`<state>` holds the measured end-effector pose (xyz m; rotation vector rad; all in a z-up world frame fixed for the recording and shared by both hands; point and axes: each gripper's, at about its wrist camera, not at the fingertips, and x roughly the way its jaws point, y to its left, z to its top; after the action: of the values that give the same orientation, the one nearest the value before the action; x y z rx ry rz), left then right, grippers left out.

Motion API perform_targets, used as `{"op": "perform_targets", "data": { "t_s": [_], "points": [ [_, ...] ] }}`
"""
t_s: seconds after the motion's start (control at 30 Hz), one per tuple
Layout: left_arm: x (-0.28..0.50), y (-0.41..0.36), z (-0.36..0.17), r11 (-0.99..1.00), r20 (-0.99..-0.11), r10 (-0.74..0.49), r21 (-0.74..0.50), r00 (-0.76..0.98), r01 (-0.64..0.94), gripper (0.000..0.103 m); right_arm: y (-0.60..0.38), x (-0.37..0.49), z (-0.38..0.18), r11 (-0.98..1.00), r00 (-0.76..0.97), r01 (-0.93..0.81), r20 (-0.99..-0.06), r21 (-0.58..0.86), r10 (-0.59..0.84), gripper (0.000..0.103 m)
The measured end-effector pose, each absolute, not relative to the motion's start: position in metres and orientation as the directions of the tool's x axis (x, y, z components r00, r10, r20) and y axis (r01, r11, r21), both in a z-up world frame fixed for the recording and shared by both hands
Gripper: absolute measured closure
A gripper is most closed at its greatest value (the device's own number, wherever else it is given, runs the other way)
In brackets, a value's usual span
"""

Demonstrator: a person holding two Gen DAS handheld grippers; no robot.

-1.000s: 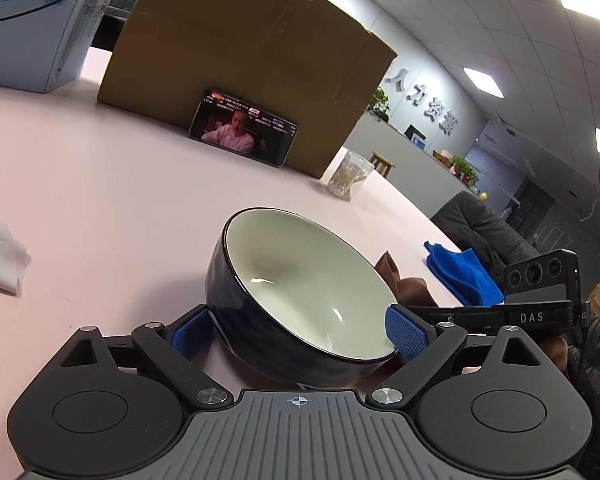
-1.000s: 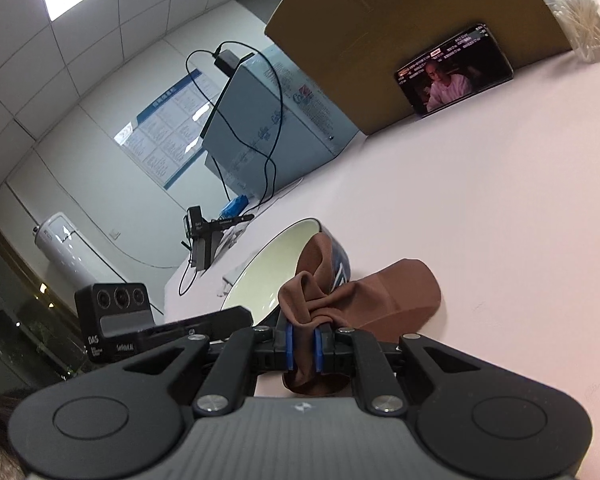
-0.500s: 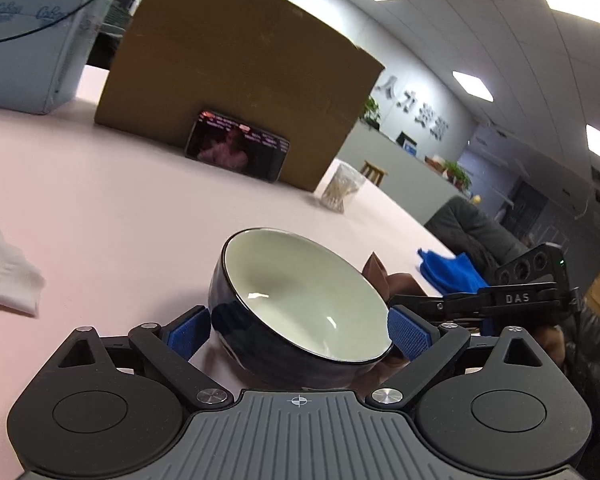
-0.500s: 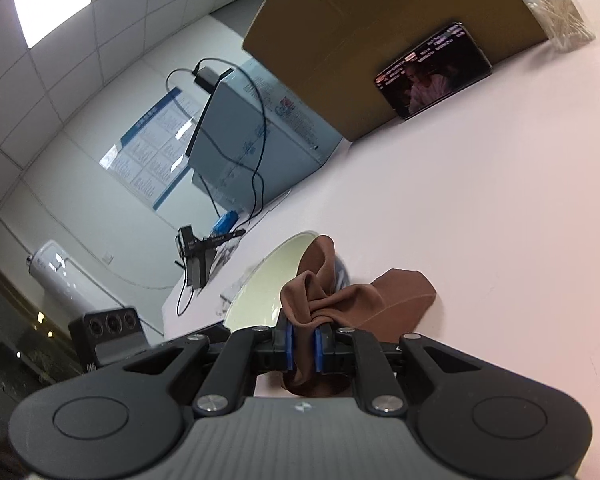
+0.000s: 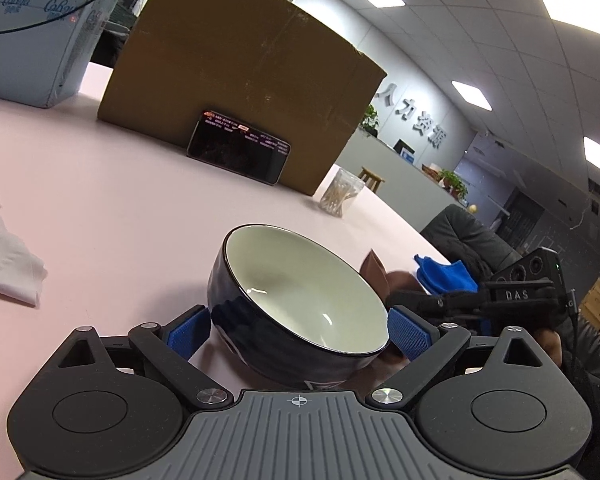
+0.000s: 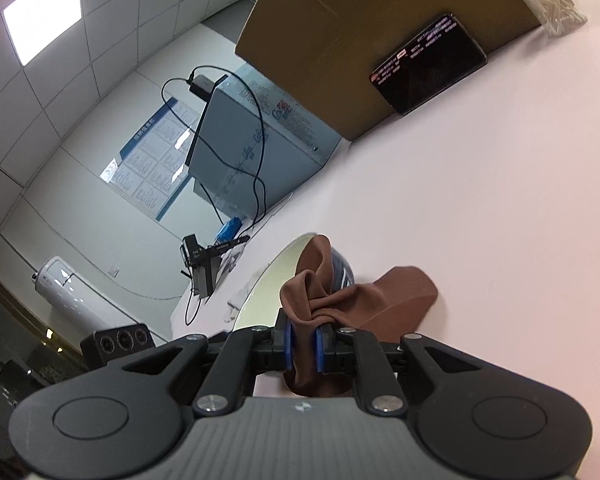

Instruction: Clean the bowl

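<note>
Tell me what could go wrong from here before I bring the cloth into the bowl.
1. The bowl sits tilted between the left gripper pads; whether they grip firmly is unclear, so a hard wipe may twist it loose.
2. The right gripper pinches only a fold of the brown cloth; the loose part trails on the table and could drag or pull free.

Each hand-held gripper is showing black linkage arms, silver screws and round black caps. Blue ribbed pads (image 5: 409, 333) are lining the fingertips, behind them a grey ridged body.
</note>
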<state>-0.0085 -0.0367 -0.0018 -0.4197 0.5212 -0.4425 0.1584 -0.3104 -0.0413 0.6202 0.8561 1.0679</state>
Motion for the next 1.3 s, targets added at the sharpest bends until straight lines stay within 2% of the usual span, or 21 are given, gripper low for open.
{"op": "perform_targets", "data": {
  "t_s": [0.67, 1.3],
  "points": [
    [0.016, -0.005, -0.016, 0.818, -0.391, -0.511, -0.495, 0.766, 0.293, 0.006, -0.306, 0.166, -0.042, 0.380, 0.252, -0.484, -0.290, 0.788, 0.923, 0.085],
    [0.021, -0.001, -0.019, 0.822, -0.396, -0.508, -0.489, 0.765, 0.293, 0.006, -0.287, 0.179, -0.030, 0.447, 0.260, -0.544, -0.364, 0.710, 0.894, 0.083]
  ]
}}
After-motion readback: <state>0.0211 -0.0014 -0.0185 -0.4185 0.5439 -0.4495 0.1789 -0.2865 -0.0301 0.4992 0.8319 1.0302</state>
